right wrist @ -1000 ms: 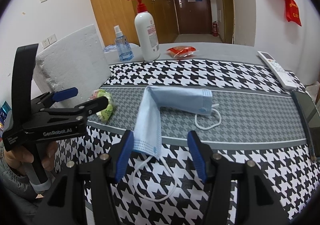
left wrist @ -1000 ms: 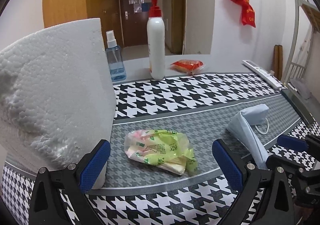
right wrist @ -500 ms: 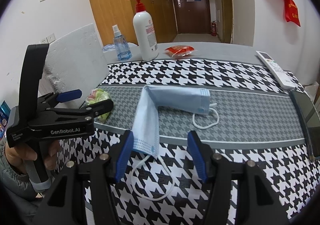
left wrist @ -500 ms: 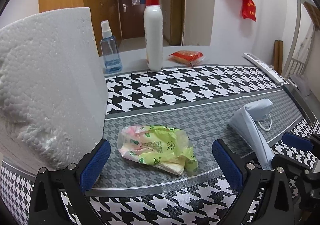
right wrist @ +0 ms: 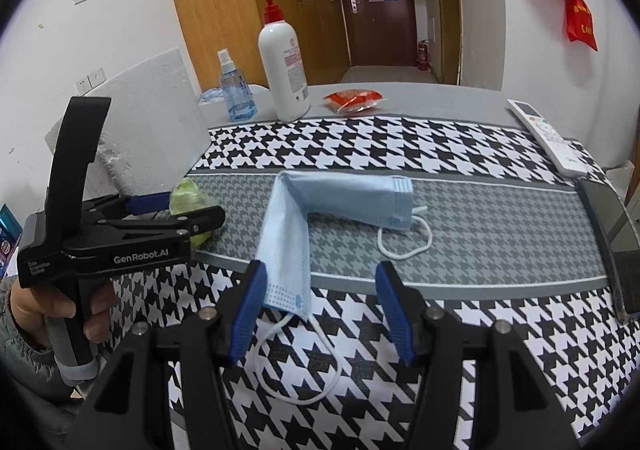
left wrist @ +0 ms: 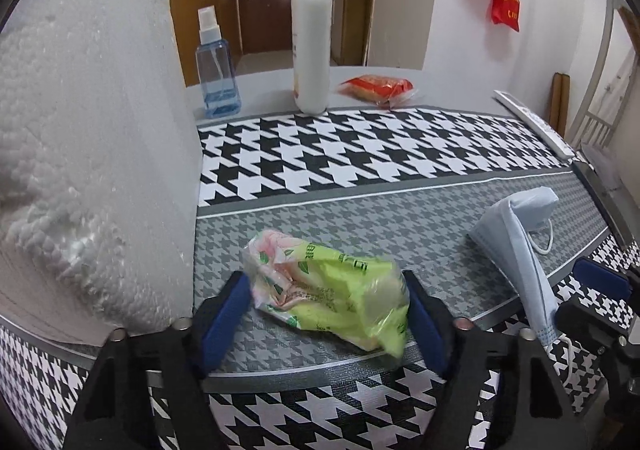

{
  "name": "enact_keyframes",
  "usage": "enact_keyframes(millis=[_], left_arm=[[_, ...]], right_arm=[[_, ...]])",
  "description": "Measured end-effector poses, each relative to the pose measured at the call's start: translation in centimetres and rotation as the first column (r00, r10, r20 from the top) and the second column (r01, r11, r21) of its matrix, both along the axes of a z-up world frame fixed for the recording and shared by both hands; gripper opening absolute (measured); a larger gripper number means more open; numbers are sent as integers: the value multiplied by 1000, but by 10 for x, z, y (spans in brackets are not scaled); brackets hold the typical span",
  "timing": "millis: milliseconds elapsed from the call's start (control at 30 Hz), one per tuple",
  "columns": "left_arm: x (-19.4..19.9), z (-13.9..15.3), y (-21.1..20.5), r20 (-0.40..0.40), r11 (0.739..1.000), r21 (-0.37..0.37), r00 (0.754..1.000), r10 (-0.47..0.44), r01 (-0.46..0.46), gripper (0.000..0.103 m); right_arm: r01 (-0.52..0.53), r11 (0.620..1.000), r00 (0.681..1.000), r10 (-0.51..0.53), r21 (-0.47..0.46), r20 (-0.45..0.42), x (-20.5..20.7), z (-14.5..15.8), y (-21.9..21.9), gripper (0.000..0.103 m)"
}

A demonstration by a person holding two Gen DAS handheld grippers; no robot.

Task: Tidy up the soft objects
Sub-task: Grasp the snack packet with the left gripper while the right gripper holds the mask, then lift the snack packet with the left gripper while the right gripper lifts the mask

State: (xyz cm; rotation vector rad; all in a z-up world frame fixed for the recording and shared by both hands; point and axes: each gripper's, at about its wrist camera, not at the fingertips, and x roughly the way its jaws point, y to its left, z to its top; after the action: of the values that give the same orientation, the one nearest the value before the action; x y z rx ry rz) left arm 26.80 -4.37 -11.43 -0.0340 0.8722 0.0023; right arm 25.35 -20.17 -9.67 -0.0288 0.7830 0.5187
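Note:
A green and pink tissue pack (left wrist: 328, 298) lies on the grey strip of the houndstooth mat. My left gripper (left wrist: 326, 316) has closed its blue pads against both ends of the pack; it also shows in the right wrist view (right wrist: 176, 210) around the pack (right wrist: 190, 200). A folded light blue face mask (right wrist: 316, 210) lies mid-mat, its lower end between the pads of my right gripper (right wrist: 320, 308), which is open and not touching it. The mask shows at the right in the left wrist view (left wrist: 520, 238).
A white foam block (left wrist: 80, 138) stands close on the left. At the back stand a blue spray bottle (left wrist: 216, 70) and a white pump bottle (left wrist: 312, 38), with a red snack packet (left wrist: 376, 88). A remote (right wrist: 548, 134) and a dark phone (right wrist: 612, 218) lie at the right.
My left gripper moved forward and closed its jaws from wide open onto the tissue pack. My right gripper stayed open over the mask's lower end.

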Motion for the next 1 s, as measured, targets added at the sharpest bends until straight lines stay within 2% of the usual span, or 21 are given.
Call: enact_keyframes(millis=[67, 200, 400, 567, 733, 933, 1000], left_arm=[[-1, -1, 0, -7, 1000, -10, 1000, -9, 9, 66], [-4, 1, 0, 4, 1000, -22, 1000, -21, 21, 63], [-13, 7, 3, 36, 997, -63, 999, -35, 37, 63], [-24, 15, 2, 102, 992, -98, 992, -75, 85, 63], [-31, 22, 6, 173, 987, -128, 982, -77, 99, 62], [-29, 20, 12, 162, 982, -165, 984, -68, 96, 62], [-28, 20, 13, 161, 983, -163, 985, -61, 87, 62]], right_arm=[[-4, 1000, 1000, 4, -6, 0, 0, 0, 1, 62], [-6, 1000, 1000, 6, -18, 0, 2, 0, 3, 62], [-10, 1000, 1000, 10, -29, -3, 2, 0, 8, 62], [-13, 999, 1000, 14, -36, 9, 2, 3, 14, 62], [-18, 999, 1000, 18, -51, 13, 6, 5, 20, 62], [-34, 997, 999, 34, -70, 6, 13, 2, 32, 60], [-42, 996, 999, 43, -76, 6, 14, 1, 36, 54]])
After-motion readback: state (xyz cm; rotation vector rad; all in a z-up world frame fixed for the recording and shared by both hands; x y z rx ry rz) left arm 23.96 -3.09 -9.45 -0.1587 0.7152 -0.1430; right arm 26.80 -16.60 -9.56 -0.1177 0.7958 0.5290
